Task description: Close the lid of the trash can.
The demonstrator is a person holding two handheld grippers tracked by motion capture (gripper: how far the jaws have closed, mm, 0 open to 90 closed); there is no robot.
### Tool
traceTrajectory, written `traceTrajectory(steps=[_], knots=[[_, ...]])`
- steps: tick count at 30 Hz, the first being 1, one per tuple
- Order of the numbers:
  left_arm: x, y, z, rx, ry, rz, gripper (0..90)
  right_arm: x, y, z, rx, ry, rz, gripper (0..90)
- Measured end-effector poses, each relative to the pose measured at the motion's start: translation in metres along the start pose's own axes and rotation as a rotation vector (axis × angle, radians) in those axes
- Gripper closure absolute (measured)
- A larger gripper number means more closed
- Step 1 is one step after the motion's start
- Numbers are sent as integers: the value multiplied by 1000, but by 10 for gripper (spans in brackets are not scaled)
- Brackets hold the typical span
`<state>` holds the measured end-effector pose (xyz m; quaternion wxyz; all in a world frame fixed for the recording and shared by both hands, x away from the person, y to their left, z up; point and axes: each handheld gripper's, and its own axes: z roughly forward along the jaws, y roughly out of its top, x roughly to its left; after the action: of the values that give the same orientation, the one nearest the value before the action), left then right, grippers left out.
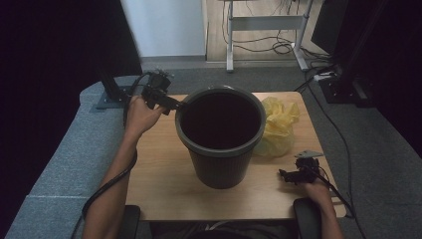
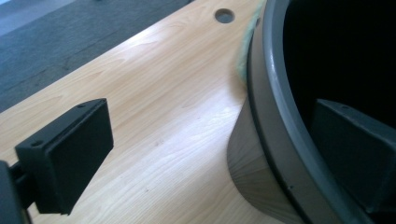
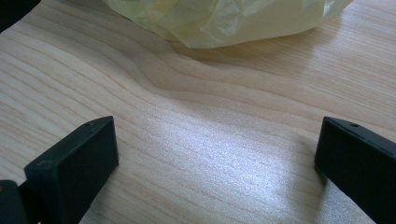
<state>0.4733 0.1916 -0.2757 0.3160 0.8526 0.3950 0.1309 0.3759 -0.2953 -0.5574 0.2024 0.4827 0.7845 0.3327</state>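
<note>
Bin [image 2: 261, 154] rim sits between the left gripper's [image 2: 224, 154] wide, unclosed jaws.

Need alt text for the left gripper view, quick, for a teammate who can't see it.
The left hand-held gripper straddles the grey bin's rim, jaws open: one outside over the wooden table, one inside the dark interior. A yellow-green bag edge peeks from behind the bin.

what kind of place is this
Probably an office or lab workspace: a light wooden table on grey carpet, a white metal desk frame with loose cables behind.
</note>
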Motion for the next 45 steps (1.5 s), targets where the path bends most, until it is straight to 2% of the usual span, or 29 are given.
traceTrajectory(steps=[2, 5, 7, 8, 9, 11, 12, 14, 15, 17, 20, 23, 26, 30, 35, 37, 40, 42, 45], knots=[[-1, -1, 2, 4, -17, 5, 10, 0, 0, 0, 0, 0, 0, 0], [-7, 1, 9, 28, -21, 25, 10, 0, 0, 0, 0, 0, 0, 0], [-11, 3, 12, 31, -43, 34, 11, 0, 0, 0, 0, 0, 0, 0], [-12, 3, 13, 29, -36, 44, 17, 0, 0, 0, 0, 0, 0, 0], [-14, 3, 13, 23, -27, 53, 51, 0, 0, 0, 0, 0, 0, 0], [-17, 2, 10, -18, -24, 81, 255, 0, 0, 0, 0, 0, 0, 0], [-17, 2, 8, -44, -31, 75, 320, 0, 0, 0, 0, 0, 0, 0], [-17, 2, 4, -74, -53, 62, 374, 0, 0, 0, 0, 0, 0, 0], [-17, 2, 2, -89, -50, 67, 390, 0, 0, 0, 0, 0, 0, 0], [-17, 3, -2, -113, -71, 56, 517, 0, 0, 0, 0, 0, 0, 0], [-14, 6, -3, -107, -74, 33, 630, 0, 0, 0, 0, 0, 0, 0], [-13, 7, 2, -69, -102, 19, 687, 0, 0, 0, 0, 0, 0, 0], [-15, 7, 6, -53, -102, 17, 752, 0, 0, 0, 0, 0, 0, 0], [-15, 9, 6, -41, -105, 3, 765, 0, 0, 0, 0, 0, 0, 0], [-15, 9, 3, -51, -103, 14, 749, 0, 0, 0, 0, 0, 0, 0], [-13, 6, -1, -84, -107, 17, 588, 0, 0, 0, 0, 0, 0, 0], [-6, 0, -7, -105, -125, 18, 363, 0, 0, 0, 0, 0, 0, 0], [0, -5, -12, -130, -114, 13, 275, 0, 0, 0, 0, 0, 0, 0], [12, -16, -17, -153, -99, 2, 200, 0, 0, 0, 0, 0, 0, 0]])
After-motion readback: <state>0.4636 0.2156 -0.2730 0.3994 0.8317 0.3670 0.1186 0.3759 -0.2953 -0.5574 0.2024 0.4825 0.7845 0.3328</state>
